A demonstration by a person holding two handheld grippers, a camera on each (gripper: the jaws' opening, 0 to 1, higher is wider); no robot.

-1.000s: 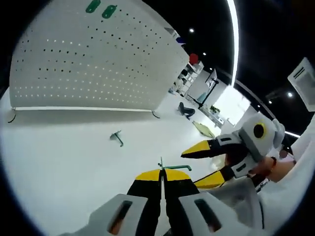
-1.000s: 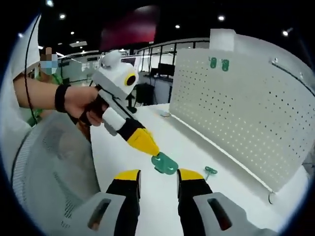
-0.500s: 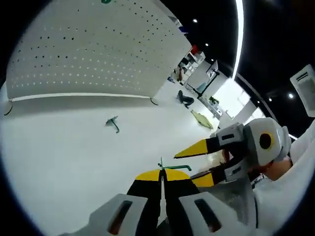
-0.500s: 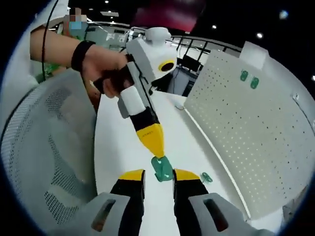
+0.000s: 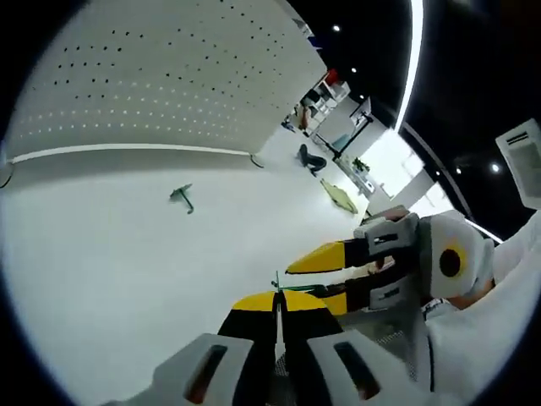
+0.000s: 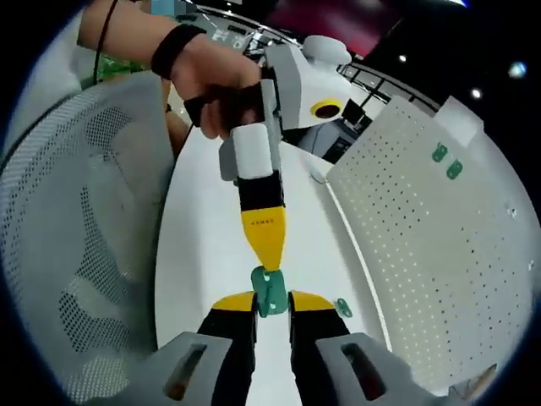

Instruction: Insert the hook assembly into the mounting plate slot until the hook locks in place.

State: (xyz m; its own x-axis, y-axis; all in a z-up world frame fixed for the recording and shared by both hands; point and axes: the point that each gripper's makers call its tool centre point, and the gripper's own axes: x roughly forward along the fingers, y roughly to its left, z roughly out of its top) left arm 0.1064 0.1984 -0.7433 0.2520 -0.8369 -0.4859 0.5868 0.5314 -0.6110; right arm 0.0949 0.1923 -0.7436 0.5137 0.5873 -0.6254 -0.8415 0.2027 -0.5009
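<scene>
The left gripper (image 5: pixel 276 306) is clamped on a thin green hook (image 5: pixel 297 288) protruding past its tips. The right gripper (image 6: pixel 270 298) pinches a green mounting plate (image 6: pixel 269 290) between its 2 tips. Both parts appear light, rigid, small; edge holds seem best.

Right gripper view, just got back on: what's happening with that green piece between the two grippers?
A person holds both grippers over the white table. The left gripper is shut on the flat green plastic mounting plate, which sits between the tips of the right gripper; whether those grip it is unclear. A small green metal hook lies apart on the table before the white perforated pegboard, where two green pieces already hang.
</scene>
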